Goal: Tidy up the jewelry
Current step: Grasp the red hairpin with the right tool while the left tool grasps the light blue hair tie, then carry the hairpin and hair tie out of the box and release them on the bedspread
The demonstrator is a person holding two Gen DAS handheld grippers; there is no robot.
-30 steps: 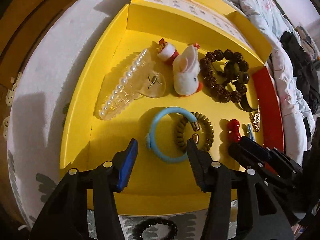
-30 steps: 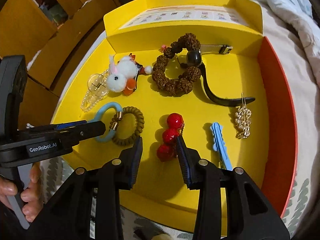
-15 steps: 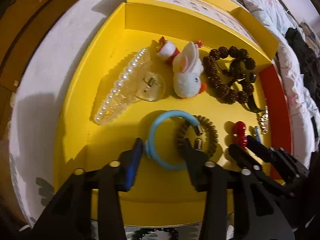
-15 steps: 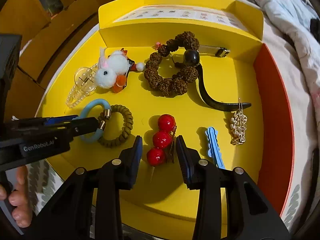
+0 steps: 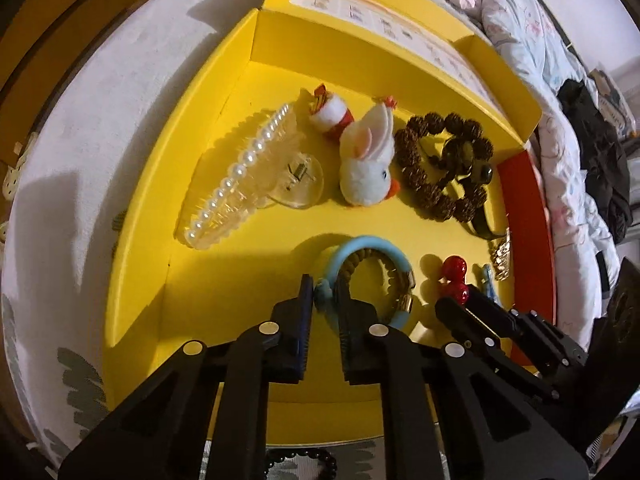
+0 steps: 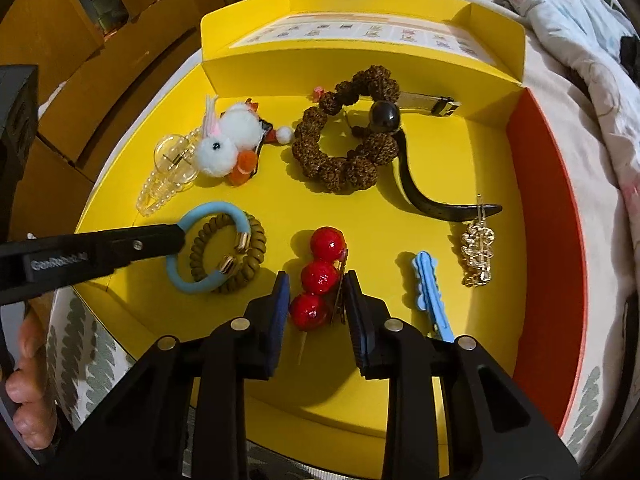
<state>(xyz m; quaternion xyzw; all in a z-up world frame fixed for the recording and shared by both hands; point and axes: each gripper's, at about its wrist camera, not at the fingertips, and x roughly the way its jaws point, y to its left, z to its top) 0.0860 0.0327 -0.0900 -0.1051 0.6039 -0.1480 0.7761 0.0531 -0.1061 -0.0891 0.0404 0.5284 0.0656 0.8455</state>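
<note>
A yellow box (image 5: pixel 208 308) holds the jewelry. My left gripper (image 5: pixel 323 282) is shut on the near side of a blue hair ring (image 5: pixel 376 242), which stands tilted over an olive coil hair tie (image 5: pixel 360 258). In the right wrist view the left gripper (image 6: pixel 180 236) comes in from the left and pinches the blue ring (image 6: pixel 216 208) beside the coil tie (image 6: pixel 248 256). My right gripper (image 6: pixel 317 276) points down at a clip of three red balls (image 6: pixel 328 242). Its jaws are closing, with the pads against both sides of the nearest ball and its metal clip.
Also in the box are a pearl claw clip (image 5: pixel 236 184), a white bunny clip (image 5: pixel 366 168), a brown bead bracelet (image 6: pixel 340 160), a black strap (image 6: pixel 416 196), a gold clip (image 6: pixel 478 248) and a blue clip (image 6: pixel 426 284). A black bead bracelet (image 5: pixel 304 458) lies outside.
The left jaws have shut on the blue ring, which now stands tilted over the coil tie. The right jaws have narrowed onto the red ball clip.
</note>
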